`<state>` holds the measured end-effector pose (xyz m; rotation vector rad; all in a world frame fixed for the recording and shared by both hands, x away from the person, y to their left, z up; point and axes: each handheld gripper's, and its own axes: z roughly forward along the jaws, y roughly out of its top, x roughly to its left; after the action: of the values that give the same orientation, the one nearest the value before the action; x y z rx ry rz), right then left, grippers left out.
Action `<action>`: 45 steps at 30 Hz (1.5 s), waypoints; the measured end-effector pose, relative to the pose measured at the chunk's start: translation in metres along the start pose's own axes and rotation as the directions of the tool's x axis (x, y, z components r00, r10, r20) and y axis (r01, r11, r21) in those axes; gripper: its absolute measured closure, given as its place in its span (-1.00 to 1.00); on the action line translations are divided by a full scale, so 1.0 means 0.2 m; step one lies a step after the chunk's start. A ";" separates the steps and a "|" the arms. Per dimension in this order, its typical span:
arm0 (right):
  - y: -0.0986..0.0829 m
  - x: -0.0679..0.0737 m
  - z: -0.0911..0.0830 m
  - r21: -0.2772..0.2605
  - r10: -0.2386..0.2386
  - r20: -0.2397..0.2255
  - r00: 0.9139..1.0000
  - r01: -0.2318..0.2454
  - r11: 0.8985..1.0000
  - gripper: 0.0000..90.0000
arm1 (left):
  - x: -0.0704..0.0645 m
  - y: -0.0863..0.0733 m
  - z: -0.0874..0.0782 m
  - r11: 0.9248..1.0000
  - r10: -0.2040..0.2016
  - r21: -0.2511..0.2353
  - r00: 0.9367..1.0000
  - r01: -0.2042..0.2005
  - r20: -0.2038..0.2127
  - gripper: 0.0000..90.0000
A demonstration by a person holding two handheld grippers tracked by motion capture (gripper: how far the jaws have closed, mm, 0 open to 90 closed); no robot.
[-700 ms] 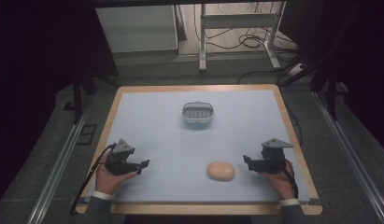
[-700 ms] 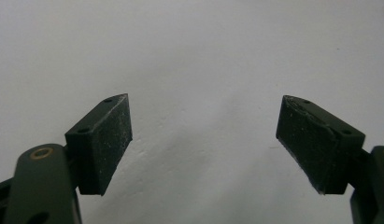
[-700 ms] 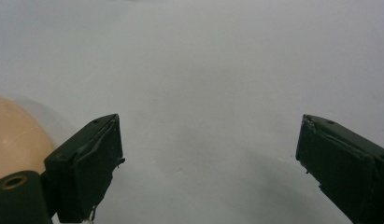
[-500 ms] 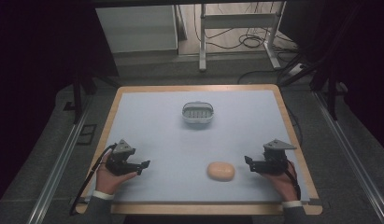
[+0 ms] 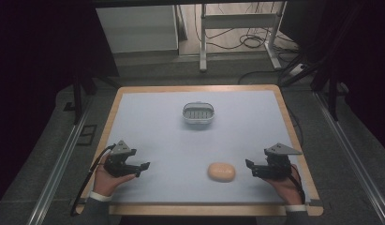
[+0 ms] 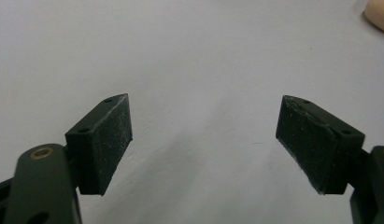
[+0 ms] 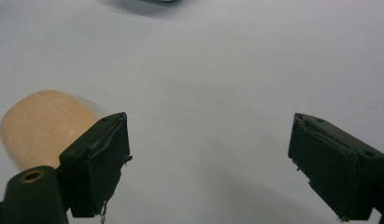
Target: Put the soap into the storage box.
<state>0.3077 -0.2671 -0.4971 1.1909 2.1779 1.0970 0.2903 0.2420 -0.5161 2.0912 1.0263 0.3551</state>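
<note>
Pale blue tabletop (image 5: 157,122) edged in wood, dark room and cables (image 5: 237,40) beyond; left gripper (image 5: 142,168) and right gripper (image 5: 249,167) released, near tan bun (image 5: 221,171).

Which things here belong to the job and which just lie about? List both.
Job in hand:
bread roll
right gripper, open beside the roll
left gripper, open
small basket

Lying about:
cables on the floor
table legs behind

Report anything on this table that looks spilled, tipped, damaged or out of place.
Nothing stands out. The small grey slotted basket sits upright at the far middle, the tan oval bread roll lies whole on the pale blue table top, and the left gripper and right gripper rest open, empty.
</note>
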 end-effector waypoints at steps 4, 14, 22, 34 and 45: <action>0.03 0.03 0.01 0.022 -0.044 -0.011 0.999 0.044 0.999 -0.67 | 0.01 0.00 0.01 1.000 0.009 0.021 1.000 -0.009 0.003 -0.58; 0.17 0.11 -0.01 0.104 -0.150 -0.123 0.981 0.163 0.981 -0.61 | -0.03 0.04 -0.01 1.000 0.019 -0.003 1.000 -0.019 0.010 -0.58; 0.20 0.17 0.05 0.177 -0.209 -0.194 0.959 0.244 0.954 -0.61 | -0.03 0.03 -0.01 1.000 0.015 0.002 1.000 -0.015 0.006 -0.58; 0.25 0.29 0.13 0.234 -0.271 -0.304 0.913 0.348 0.908 -0.56 | -0.03 0.03 -0.01 1.000 0.004 -0.001 1.000 -0.004 0.012 -0.58; 0.28 0.38 0.21 0.284 -0.324 -0.372 0.870 0.439 0.852 -0.39 | -0.03 0.03 -0.02 1.000 0.004 -0.007 1.000 -0.004 0.021 -0.58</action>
<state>0.3233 -0.1666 -0.4778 0.6773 2.8023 0.7673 0.2874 0.2365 -0.5093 2.0865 1.0073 0.3372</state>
